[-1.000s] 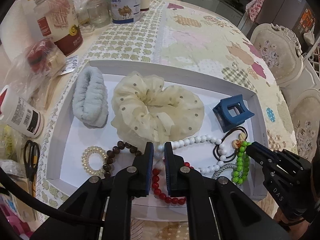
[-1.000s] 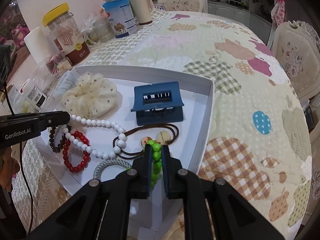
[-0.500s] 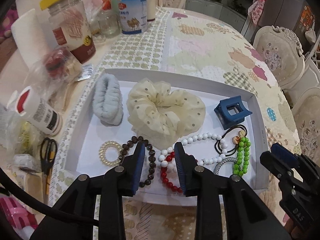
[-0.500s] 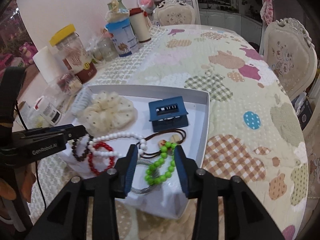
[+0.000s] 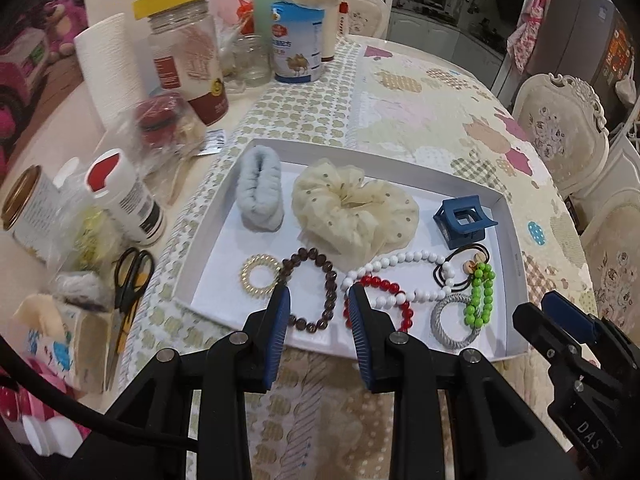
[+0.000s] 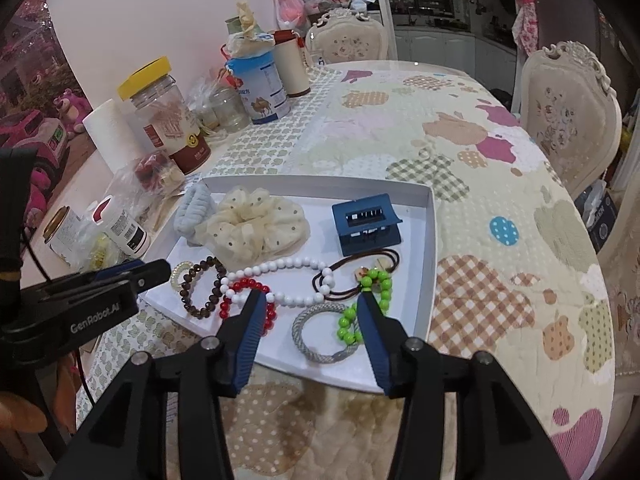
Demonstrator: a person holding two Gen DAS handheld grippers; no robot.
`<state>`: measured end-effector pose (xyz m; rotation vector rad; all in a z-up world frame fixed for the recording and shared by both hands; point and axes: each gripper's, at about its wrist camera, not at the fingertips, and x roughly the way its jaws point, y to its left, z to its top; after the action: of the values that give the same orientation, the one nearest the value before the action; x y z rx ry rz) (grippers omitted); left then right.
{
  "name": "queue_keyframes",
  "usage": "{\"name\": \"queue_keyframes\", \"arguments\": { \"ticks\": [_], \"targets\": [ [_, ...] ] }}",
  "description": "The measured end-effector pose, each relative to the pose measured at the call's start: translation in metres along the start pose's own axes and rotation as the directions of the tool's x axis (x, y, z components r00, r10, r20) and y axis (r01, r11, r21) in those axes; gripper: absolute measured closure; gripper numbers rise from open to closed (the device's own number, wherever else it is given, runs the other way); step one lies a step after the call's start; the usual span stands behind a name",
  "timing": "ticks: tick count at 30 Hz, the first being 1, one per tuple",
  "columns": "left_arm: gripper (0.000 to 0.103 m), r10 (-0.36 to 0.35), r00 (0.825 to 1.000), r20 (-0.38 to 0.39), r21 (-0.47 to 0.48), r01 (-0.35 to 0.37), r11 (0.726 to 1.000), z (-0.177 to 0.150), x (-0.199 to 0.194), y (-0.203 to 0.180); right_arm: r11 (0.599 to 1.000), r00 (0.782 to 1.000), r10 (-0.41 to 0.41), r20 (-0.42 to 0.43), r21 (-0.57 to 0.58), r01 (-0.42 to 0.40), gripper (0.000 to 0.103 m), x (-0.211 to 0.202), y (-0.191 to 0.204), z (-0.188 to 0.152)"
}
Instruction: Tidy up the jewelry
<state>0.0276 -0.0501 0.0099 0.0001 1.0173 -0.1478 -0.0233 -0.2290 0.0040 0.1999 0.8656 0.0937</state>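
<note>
Both grippers hover at the tray's [image 5: 514, 240] near edge, jaws spread, holding nothing. The left gripper [image 5: 318, 294] frames the brown bead bracelet [image 5: 310, 290]; the right gripper [image 6: 312, 300] frames the grey hair tie [image 6: 320, 334]. Best approach: lower straight, pinch one strand only, avoiding the tangled white necklace [image 6: 280, 280].

A patchwork tablecloth [image 6: 472, 168] covered the table, and ornate cream chairs [image 6: 568, 116] stood round it. Along the far left edge sat a yellow-lidded jar [image 5: 188, 48], a paper towel roll [image 5: 106, 76] just beside it, a blue-and-white tin with a camel on it [image 5: 297, 44] and a small empty glass jar [image 5: 250, 60]. Nearer lay black scissors [image 5: 130, 276] beside a red-capped white bottle [image 5: 126, 200]. Pink plush toys [image 6: 60, 104] sat behind.
</note>
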Motion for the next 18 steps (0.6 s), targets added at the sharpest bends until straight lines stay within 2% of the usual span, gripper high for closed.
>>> {"name": "queue_keyframes", "arguments": {
  "ticks": [8, 12, 18],
  "targets": [
    [0.079, 0.015, 0.998, 0.054, 0.005, -0.015, 1.000, -0.013, -0.031, 0.002, 1.000, 0.999, -0.009, 0.035, -0.009, 0.010, 0.053, -0.025, 0.012, -0.006],
    [0.079, 0.020, 0.996, 0.086, 0.003, -0.021, 1.000, -0.018, -0.048, 0.002, 1.000, 0.999, -0.018, 0.050, -0.021, 0.019, 0.048, -0.038, 0.017, -0.010],
    [0.079, 0.026, 0.992, 0.121, -0.003, -0.026, 1.000, -0.026, -0.069, 0.001, 0.999, 0.998, -0.015, 0.068, -0.043, 0.018, 0.046, -0.056, 0.021, -0.014]
  ]
}}
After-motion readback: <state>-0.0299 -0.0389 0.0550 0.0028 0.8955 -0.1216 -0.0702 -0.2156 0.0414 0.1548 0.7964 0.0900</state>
